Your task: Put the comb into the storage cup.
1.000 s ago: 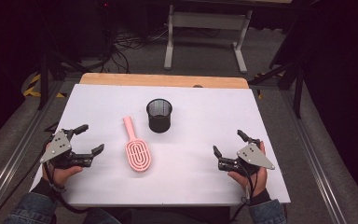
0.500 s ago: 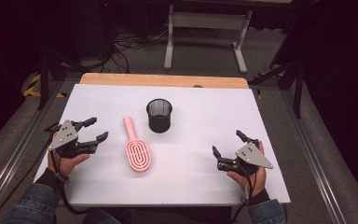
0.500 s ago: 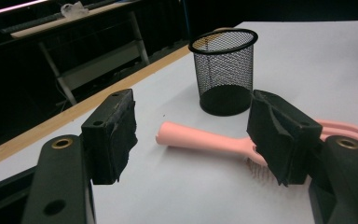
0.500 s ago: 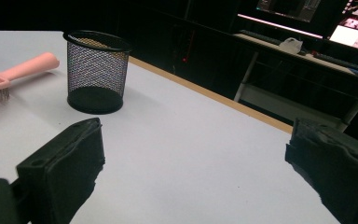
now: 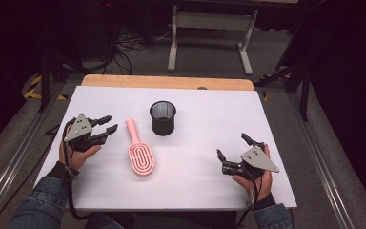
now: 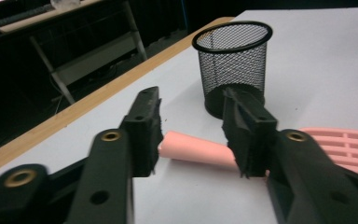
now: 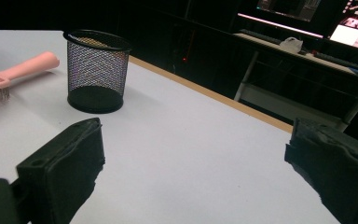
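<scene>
The pink plastic hairbrush (image 5: 138, 150) lies flat just beside the black wire mesh cup (image 5: 163, 117), with a thin gap between them. The white table top (image 5: 209, 119) to the right of both is bare and open.

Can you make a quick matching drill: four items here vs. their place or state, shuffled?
Items:
1. pink hairbrush
2. black mesh cup
3. left tongs
4. right tongs

Descriptions:
A. upright, behind the brush's handle
B. open, near the table's right edge, nothing between the jaws
C. lying flat, handle pointing away from the person
D. open, jaws either side of the pink handle

Pairs: 1-C, 2-A, 3-D, 4-B
</scene>
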Demonstrator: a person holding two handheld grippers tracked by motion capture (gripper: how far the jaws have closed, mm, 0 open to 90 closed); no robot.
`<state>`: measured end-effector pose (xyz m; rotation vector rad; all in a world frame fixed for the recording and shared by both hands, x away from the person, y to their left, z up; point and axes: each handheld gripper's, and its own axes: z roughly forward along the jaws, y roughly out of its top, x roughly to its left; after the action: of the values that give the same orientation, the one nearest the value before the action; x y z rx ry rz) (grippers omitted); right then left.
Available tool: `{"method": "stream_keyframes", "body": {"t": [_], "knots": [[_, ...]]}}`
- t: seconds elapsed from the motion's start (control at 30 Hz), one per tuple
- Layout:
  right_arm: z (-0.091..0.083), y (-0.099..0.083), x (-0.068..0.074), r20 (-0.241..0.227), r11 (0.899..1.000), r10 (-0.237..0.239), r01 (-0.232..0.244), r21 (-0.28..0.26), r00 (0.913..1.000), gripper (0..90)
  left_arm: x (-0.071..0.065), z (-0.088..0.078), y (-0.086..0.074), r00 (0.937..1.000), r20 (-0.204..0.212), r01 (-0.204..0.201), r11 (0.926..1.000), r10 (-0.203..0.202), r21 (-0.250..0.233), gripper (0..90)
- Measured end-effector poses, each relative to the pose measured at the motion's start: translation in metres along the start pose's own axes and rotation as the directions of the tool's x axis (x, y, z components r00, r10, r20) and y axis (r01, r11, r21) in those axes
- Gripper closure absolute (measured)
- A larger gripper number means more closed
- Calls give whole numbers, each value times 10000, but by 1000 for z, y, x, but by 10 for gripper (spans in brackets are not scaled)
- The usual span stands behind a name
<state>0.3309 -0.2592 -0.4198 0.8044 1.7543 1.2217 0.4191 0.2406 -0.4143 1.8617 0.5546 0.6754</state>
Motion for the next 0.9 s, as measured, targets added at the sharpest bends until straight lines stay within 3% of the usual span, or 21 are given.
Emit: {"method": "stream_keyframes", "body": {"t": [0.07, 0.2, 0.33, 0.5, 0.6, 0.63, 0.77, 0.87, 0.9], "knots": [[0, 0, 0, -13, 10000, 0, 0, 16, 10000, 44, 2, 5, 1, 10000, -37, 12, 9999, -11, 146, 759], [1, -1, 0, -40, 9999, -38, 39, 115, 10000, 44, 7, 20, 2, 10000, 76, 19, 9981, -24, 617, 896], [2, -2, 0, -40, 9998, -23, 24, 194, 10000, 44, 10, 41, 5, 9989, 353, 257, 9912, -305, 1297, 900], [3, -3, 1, -59, 9996, -42, 43, 291, 10000, 44, 11, 62, 9, 9984, 481, 212, 9811, -310, 1921, 900], [4, -4, 1, -100, 9994, -65, 69, 350, 9999, 44, 7, 81, 11, 9967, 782, 21, 9637, -238, 2669, 900], [4, -4, 1, -112, 9993, -72, 76, 360, 9999, 44, 7, 81, 11, 9967, 782, 21, 9637, -238, 2669, 900], [5, -5, 2, -151, 9989, -110, 117, 443, 9998, 44, 1, 95, 15, 9944, 1050, -258, 9474, -83, 3189, 900], [7, -6, 2, -214, 9985, -123, 134, 534, 9997, 45, -5, 105, 17, 9920, 1255, -599, 9255, 135, 3740, 900], [7, -6, 2, -214, 9985, -123, 134, 534, 9997, 45, -5, 105, 17, 9920, 1255, -599, 9255, 135, 3740, 900]]}}
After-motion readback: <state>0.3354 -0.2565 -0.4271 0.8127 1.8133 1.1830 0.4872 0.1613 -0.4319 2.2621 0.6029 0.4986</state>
